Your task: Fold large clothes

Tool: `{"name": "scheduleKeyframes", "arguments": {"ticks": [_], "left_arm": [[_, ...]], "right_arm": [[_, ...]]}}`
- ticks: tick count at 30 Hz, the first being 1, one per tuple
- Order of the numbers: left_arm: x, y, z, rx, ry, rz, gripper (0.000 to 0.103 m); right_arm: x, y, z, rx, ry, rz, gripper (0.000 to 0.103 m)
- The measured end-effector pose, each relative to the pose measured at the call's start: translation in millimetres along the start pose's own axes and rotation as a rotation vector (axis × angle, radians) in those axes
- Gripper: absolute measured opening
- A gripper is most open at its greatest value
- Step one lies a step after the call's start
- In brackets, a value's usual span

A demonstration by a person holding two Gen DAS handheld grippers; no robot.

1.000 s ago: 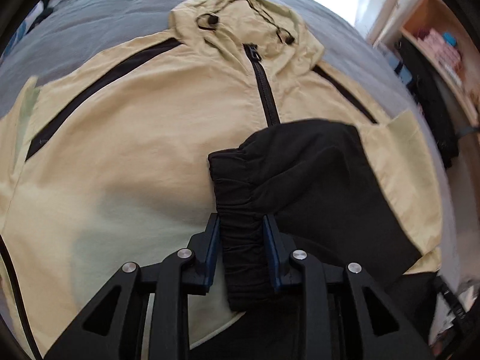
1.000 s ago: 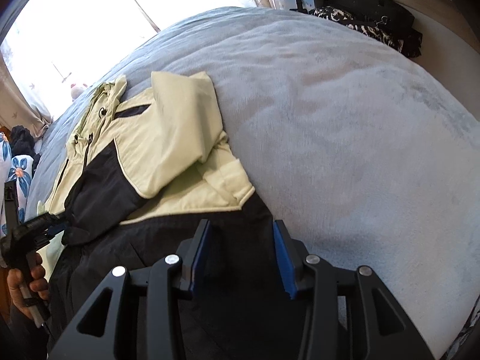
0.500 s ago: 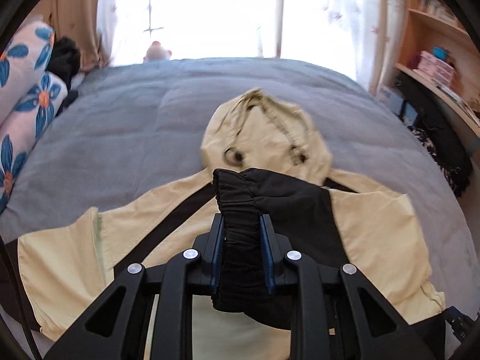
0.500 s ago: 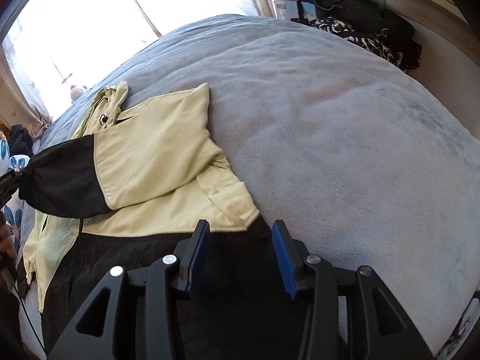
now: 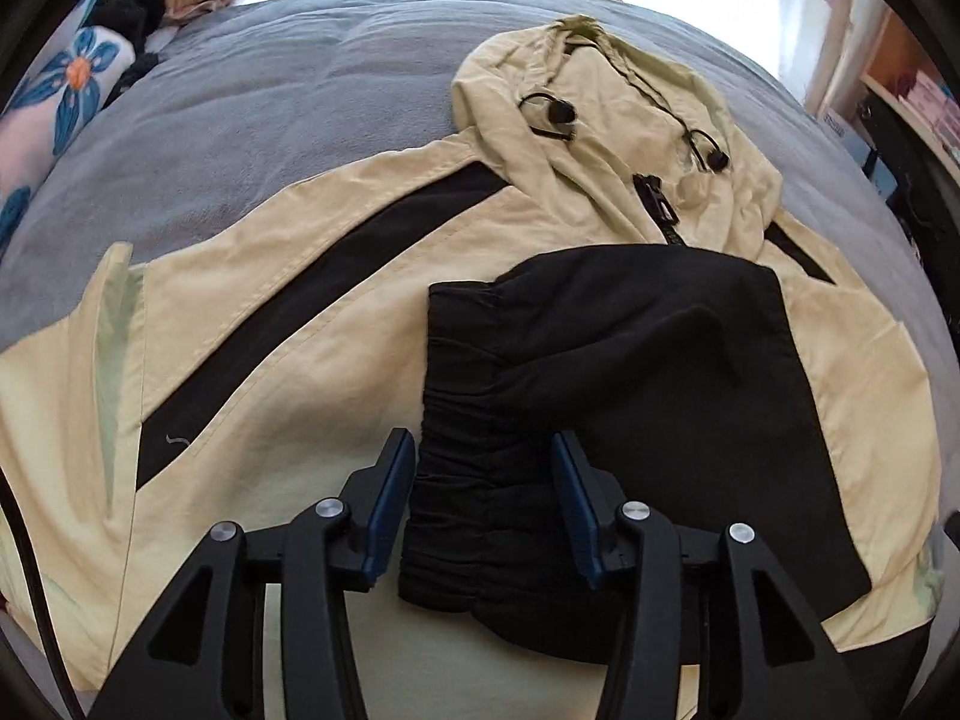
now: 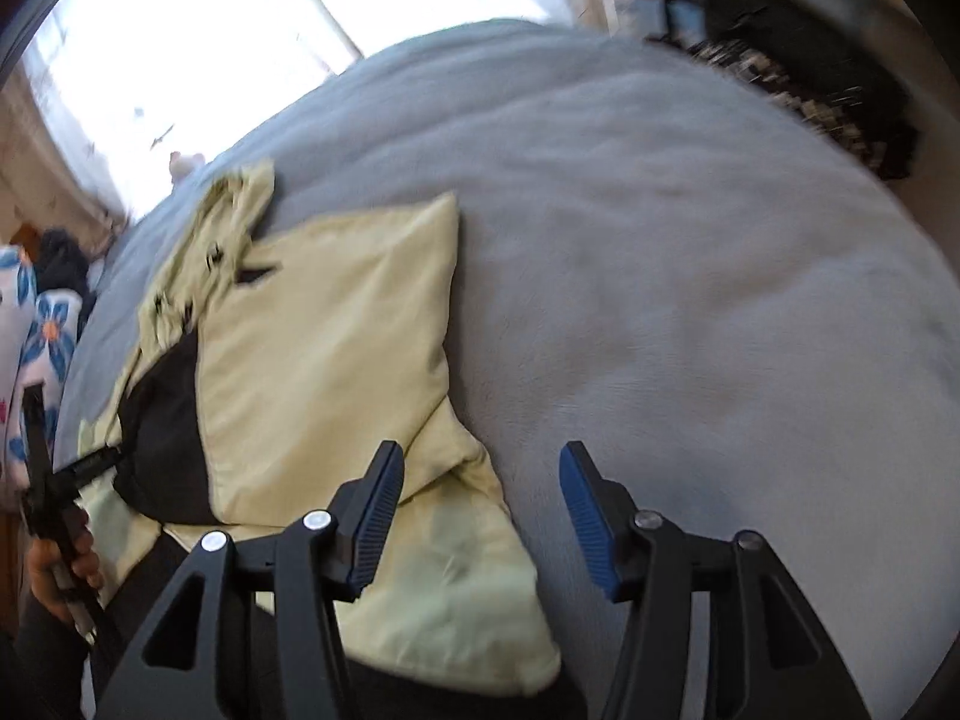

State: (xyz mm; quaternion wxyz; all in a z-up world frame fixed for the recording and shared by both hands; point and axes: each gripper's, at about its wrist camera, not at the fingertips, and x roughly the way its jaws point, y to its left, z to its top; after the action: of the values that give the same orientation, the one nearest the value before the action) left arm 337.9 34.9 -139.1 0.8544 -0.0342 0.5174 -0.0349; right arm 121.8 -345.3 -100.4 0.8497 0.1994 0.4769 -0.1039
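Observation:
A pale yellow hooded jacket (image 5: 360, 390) with black stripes lies front up on the grey bed cover (image 5: 240, 90). Its black sleeve (image 5: 660, 360) is folded across the chest and lies flat. The gathered cuff (image 5: 468, 420) sits between the fingers of my left gripper (image 5: 483, 480), whose jaws are opening; the pads stand just off the cloth. In the right wrist view the jacket (image 6: 330, 360) shows its folded yellow side. My right gripper (image 6: 480, 480) hovers over that side's edge, jaws opening, nothing between them. The left gripper (image 6: 114, 456) also shows there, at the black sleeve (image 6: 168, 432).
A floral pillow (image 5: 72, 78) and dark clothes lie at the bed's far left. Shelves (image 5: 918, 96) stand to the right. A dark patterned garment (image 6: 810, 96) hangs by the bed's far right edge. Wide bare blanket (image 6: 690, 270) stretches right of the jacket. A hand (image 6: 60, 564) holds the left gripper.
The left gripper laid the lifted black sleeve down on the chest and its jaws spread off the cuff. The right gripper slid from the black hem to the yellow edge and widened.

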Motion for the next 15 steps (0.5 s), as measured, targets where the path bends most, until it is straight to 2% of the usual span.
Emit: {"name": "scheduleKeyframes", "arguments": {"ticks": [3,4,5,6,8,10,12,15], "left_arm": [[-1,-2,0,0.011,0.006,-0.005,0.045],[1,1,0,0.009,0.007,-0.008,0.045],[0,2,-1,0.007,0.006,-0.014,0.037],[-1,2,-1,0.003,0.003,-0.022,0.031],[-6,3,-1,-0.008,-0.016,-0.053,0.027],[-9,1,-3,-0.014,-0.037,-0.063,0.027],[-5,-4,-7,0.012,-0.037,-0.035,0.027],[-3,-8,-10,0.034,-0.043,-0.006,0.027]], "right_arm": [[30,-6,2,-0.013,0.053,0.053,0.051],[33,-6,2,-0.021,0.051,0.072,0.043],[34,-5,2,-0.035,0.046,0.087,0.032],[32,-4,2,-0.039,0.057,0.113,0.008],[17,-4,2,-0.035,0.022,0.060,0.007],[8,-6,-3,-0.022,-0.013,0.058,0.007],[23,-3,-11,-0.025,0.042,0.019,0.008],[22,-4,-3,0.027,0.049,0.025,0.013]]}}
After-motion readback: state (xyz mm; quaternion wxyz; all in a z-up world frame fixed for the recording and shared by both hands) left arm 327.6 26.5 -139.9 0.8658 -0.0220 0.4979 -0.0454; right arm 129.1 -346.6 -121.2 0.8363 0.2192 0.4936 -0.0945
